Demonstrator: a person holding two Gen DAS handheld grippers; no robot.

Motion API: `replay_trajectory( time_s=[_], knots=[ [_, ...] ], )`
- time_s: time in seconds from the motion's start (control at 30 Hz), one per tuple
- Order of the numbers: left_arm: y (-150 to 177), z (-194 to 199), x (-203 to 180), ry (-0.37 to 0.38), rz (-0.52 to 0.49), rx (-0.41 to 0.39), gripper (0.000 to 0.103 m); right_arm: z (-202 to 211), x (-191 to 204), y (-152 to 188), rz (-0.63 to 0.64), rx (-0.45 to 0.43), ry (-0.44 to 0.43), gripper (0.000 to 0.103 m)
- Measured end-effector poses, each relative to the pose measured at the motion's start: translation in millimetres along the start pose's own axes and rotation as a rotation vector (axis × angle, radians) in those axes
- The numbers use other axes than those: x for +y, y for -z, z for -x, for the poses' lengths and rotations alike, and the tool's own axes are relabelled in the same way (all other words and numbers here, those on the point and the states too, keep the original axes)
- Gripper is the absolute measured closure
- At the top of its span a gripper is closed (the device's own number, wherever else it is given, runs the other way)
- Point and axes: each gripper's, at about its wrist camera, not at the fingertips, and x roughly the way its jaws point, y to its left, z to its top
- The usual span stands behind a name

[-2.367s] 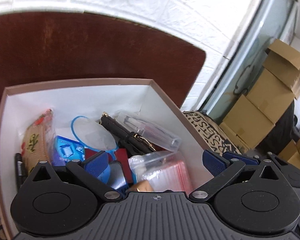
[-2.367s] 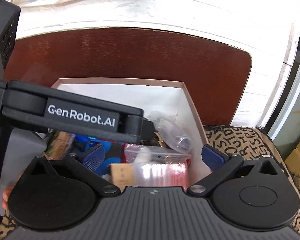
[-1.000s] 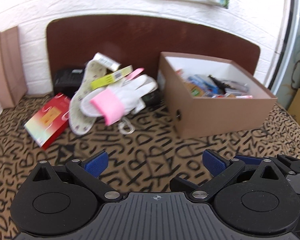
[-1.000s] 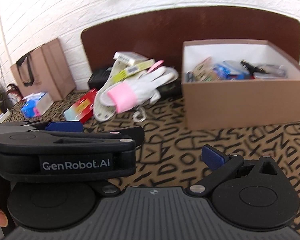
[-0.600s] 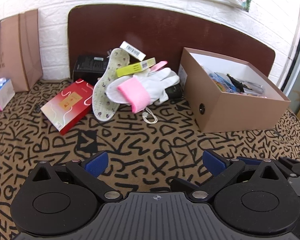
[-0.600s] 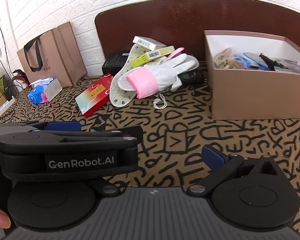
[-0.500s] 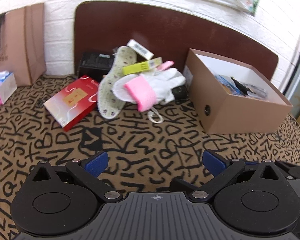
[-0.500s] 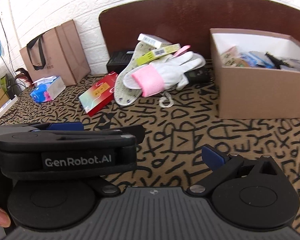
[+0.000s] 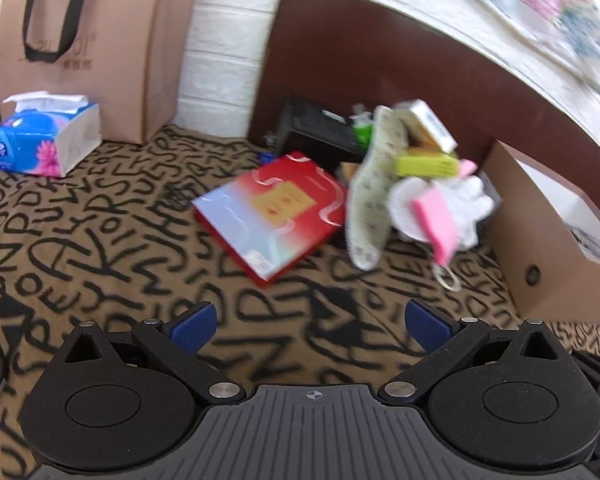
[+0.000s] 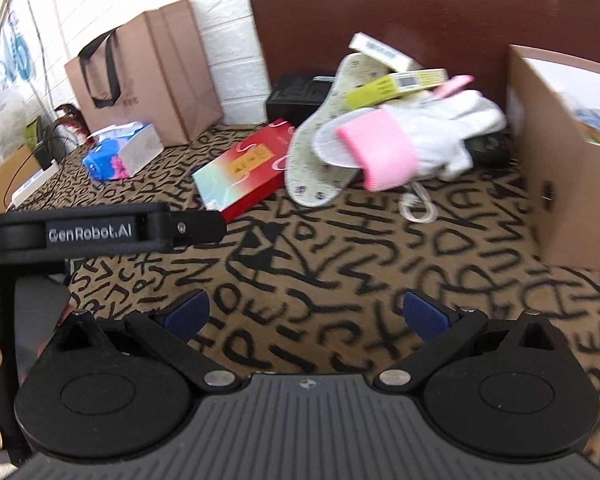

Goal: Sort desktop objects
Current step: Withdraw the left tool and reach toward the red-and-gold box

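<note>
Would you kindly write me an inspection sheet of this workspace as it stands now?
Surface: letter-print cloth covers the table.
Job's things: red box lies flat; patterned insole, white glove with pink cuff, yellow-green package and a small white carton are heaped together; cardboard box stands right of the heap, contents mostly hidden.
Clutter: black box behind the heap; tissue pack; brown paper bag against the wall.
Grippers: left gripper and right gripper both open, empty, above the cloth.
Cables: white cord loop by the glove.
Surroundings: white brick wall; dark brown backboard.
</note>
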Motion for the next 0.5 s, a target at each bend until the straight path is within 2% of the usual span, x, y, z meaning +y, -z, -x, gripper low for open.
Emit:
replay_trajectory(
  time_s=[0.23, 0.5],
  knots=[
    [-28, -29, 44, 0.017, -0.010, 0.003, 0.000, -39, 25, -13, 0.062, 0.015, -0.030, 0.001],
    [-60, -74, 78, 0.143, -0.055, 0.042, 0.000, -78, 48, -20, 0.101, 0.062, -0.056, 0.003]
  ],
)
